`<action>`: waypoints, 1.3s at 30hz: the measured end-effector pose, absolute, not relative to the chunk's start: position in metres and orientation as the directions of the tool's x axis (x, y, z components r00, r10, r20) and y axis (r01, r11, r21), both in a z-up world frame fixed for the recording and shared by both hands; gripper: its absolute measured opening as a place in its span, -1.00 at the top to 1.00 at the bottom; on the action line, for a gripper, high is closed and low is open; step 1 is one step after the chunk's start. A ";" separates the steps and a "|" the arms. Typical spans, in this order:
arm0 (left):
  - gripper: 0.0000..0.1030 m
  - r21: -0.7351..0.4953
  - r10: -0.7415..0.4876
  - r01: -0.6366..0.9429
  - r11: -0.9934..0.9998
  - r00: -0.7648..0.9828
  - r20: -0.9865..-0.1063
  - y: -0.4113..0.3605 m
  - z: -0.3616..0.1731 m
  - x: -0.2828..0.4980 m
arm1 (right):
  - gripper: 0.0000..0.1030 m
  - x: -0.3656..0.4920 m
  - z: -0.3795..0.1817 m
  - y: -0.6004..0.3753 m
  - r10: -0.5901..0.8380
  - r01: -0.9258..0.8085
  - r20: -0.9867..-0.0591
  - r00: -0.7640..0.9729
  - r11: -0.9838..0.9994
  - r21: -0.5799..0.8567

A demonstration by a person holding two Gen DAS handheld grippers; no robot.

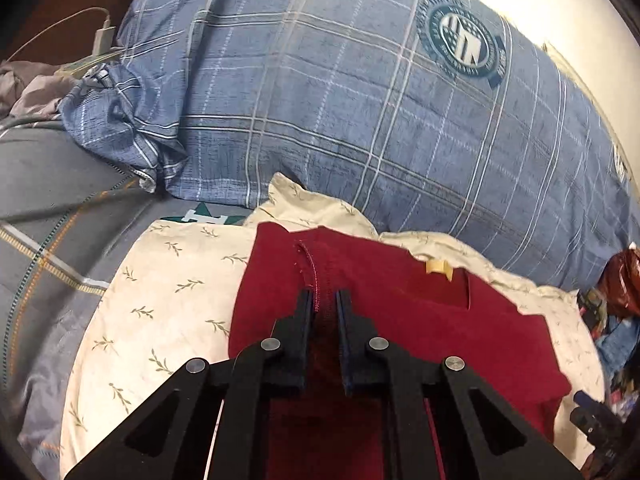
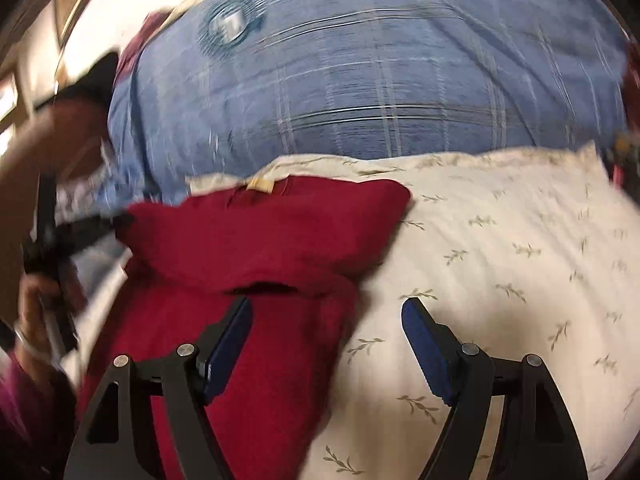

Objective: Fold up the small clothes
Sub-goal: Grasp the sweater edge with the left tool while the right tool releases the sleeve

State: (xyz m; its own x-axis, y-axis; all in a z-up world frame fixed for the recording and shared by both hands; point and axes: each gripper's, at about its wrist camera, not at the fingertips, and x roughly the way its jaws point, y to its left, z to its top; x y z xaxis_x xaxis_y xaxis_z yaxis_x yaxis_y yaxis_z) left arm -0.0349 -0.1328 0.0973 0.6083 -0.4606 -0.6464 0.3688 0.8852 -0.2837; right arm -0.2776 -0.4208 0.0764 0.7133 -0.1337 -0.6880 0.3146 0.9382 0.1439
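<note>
A dark red garment (image 1: 404, 312) lies on a cream pillow with a leaf print (image 1: 168, 300). My left gripper (image 1: 325, 294) is shut on a stitched seam of the red garment, near its left part. A small yellow label (image 1: 438, 267) shows at the garment's far edge. In the right wrist view the red garment (image 2: 256, 240) lies partly folded, with the label (image 2: 260, 185) at the back. My right gripper (image 2: 328, 306) is open and empty, just above the garment's right edge and the pillow (image 2: 500, 280). The left gripper (image 2: 52, 240) shows blurred at the far left.
A large blue plaid duvet (image 1: 340, 100) is heaped behind the pillow, also in the right wrist view (image 2: 360, 88). A grey sheet (image 1: 48, 208) lies at the left, with a white charger and cable (image 1: 102, 36) beyond. Mixed clutter (image 1: 616, 320) sits at the right.
</note>
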 end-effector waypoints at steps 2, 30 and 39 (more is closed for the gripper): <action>0.80 -0.269 -0.471 0.397 0.877 0.607 -0.640 -0.139 0.100 -0.039 | -0.49 -0.266 0.068 -0.411 -0.221 0.346 -0.709 0.670 0.938 0.034; 0.74 -0.224 -0.394 0.361 0.905 0.516 -0.760 -0.144 0.065 -0.037 | 0.61 -0.240 0.044 -0.430 -0.310 0.504 -0.772 0.555 0.864 0.016; 0.70 -0.219 -0.385 0.353 0.910 0.520 -0.763 -0.144 0.064 -0.037 | -0.50 -0.206 0.077 -0.466 -0.391 0.594 -0.725 0.567 0.804 0.030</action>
State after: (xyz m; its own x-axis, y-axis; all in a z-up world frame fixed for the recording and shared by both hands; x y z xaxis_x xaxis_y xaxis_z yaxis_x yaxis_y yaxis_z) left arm -0.0371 -0.1443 0.0639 0.5196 -0.3851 -0.7627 0.3526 0.9097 -0.2192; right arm -0.2056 -0.4658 0.0772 0.5665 -0.3911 -0.7253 0.5938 0.8041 0.0302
